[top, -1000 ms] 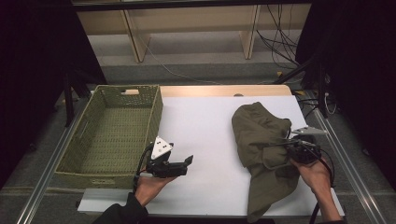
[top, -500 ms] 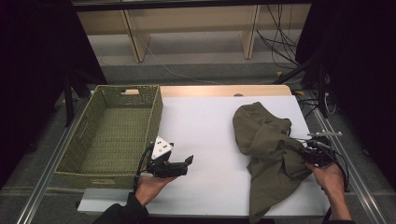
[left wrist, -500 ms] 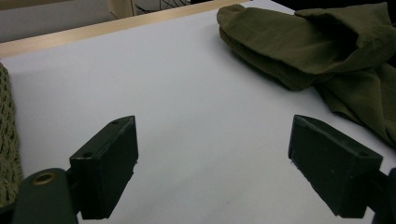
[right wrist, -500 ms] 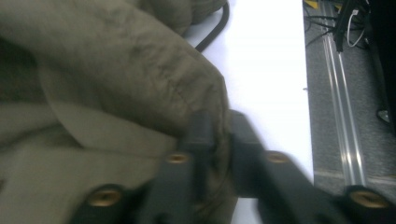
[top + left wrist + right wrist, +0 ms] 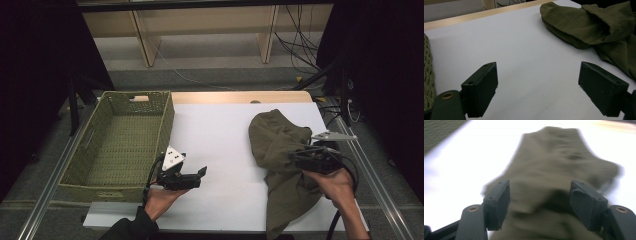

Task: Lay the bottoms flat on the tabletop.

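- Your right gripper is hovering over the olive-green garment, jaws spread wide; they have just been opening, and cloth is lying under and between them without being pinched.
- In the right gripper view the picture is blurred, so the cloth is probably slack below the pads rather than touching them — you cannot read it more finely than that.
- The garment is lying crumpled directly beneath that gripper, its bunched top stretching away ahead of the jaws and its lower tail trailing back under your right hand toward the near table edge.
- Your left gripper is resting low over the bare white table, jaws spread and holding nothing.
- From the left gripper, the garment is sitting ahead and off to the right, well apart from the jaws.
- The green woven basket is standing just beside your left gripper, on its far-left side — its weave is edging into the left gripper view at the left border.
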`<state>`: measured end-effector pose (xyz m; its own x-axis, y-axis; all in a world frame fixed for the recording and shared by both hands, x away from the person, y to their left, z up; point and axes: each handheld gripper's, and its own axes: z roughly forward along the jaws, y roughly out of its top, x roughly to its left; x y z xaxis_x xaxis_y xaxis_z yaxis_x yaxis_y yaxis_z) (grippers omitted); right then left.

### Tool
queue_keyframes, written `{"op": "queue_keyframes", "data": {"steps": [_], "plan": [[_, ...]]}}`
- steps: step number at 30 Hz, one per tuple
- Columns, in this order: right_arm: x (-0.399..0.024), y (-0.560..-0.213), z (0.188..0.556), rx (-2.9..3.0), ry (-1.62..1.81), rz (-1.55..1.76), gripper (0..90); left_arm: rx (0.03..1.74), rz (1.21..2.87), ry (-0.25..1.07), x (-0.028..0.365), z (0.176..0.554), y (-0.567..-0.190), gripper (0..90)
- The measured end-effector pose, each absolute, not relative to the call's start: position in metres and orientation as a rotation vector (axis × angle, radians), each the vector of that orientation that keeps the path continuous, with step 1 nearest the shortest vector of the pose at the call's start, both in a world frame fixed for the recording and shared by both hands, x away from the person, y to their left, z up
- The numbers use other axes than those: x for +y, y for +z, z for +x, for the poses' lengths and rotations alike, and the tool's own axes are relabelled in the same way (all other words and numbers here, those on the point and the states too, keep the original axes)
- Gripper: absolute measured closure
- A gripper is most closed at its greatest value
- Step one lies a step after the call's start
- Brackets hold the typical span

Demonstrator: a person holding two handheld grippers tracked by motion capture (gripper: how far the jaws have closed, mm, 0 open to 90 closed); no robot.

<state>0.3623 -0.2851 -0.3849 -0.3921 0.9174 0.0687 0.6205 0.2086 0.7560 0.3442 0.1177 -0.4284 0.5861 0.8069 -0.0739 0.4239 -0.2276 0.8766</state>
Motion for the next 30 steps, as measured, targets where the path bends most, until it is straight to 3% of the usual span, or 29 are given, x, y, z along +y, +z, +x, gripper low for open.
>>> {"op": "queue_keyframes", "data": {"steps": [11, 13, 17, 19, 30], "plan": [[-0.226, -0.422, 0.371, 2.322, 0.83, 1.301, 24.9, 0.998, 1.85, 0.504, 0.119, 0.344, -0.427, 15.4], [-0.223, -0.431, 0.374, 2.312, 0.723, 1.285, 36.8, 0.999, 1.848, 0.503, 0.119, 0.344, -0.427, 15.4], [-0.227, -0.433, 0.375, 2.269, 0.669, 1.274, 75.6, 0.995, 1.846, 0.503, 0.119, 0.343, -0.427, 15.4], [-0.232, -0.426, 0.374, 2.237, 0.708, 1.28, 86.3, 0.995, 1.846, 0.503, 0.119, 0.343, -0.427, 15.4], [-0.297, -0.411, 0.377, 1.902, 0.751, 1.435, 88.7, 0.997, 1.845, 0.506, 0.119, 0.343, -0.426, 15.4]]}}
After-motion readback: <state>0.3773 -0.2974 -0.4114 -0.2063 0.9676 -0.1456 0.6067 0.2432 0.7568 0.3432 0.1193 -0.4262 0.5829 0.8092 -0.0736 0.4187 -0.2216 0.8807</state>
